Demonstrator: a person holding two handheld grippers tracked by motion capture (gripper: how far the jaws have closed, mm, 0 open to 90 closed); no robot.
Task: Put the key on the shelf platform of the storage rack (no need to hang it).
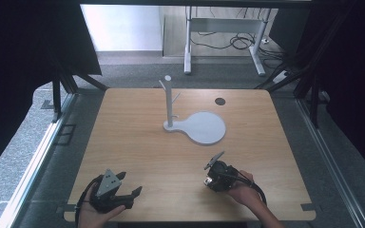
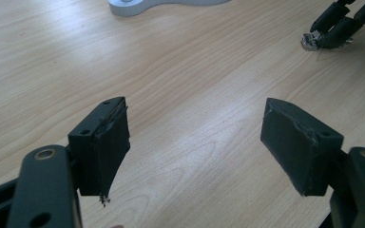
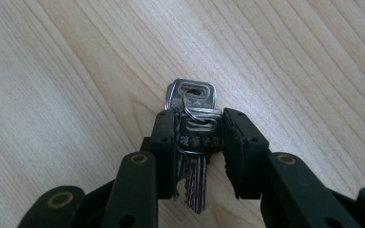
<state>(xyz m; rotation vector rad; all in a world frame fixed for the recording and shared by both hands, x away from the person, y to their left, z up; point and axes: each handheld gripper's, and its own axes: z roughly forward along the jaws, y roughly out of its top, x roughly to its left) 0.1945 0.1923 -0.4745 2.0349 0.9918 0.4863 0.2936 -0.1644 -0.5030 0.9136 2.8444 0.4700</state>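
Pinching a small bunch of keys between the black jaws of my right gripper, I hold them low over the wooden table, near its front edge on my right. The keys are flat silver metal with rounded rectangular heads, each cut with a slot, and a thin wire ring threads through those slots. One head sits clamped between my pads, with small characters stamped across it; a second head sticks out just beyond my jaw tips. The notched blades point back toward me between the jaw arms. In the high view the right gripper lies angled in my hand, its cable looping behind.

My left gripper rests near the front left of the table with its jaws spread wide, nothing between them but pale, fine-grained laminate. Its pads are blocky black wedges, their covering creased and frayed at the edges. A grey three-cornered plate tops it in the high view.

Farther back stands a white rack: a slim upright post with short pegs, rising from a smooth teardrop-shaped base.
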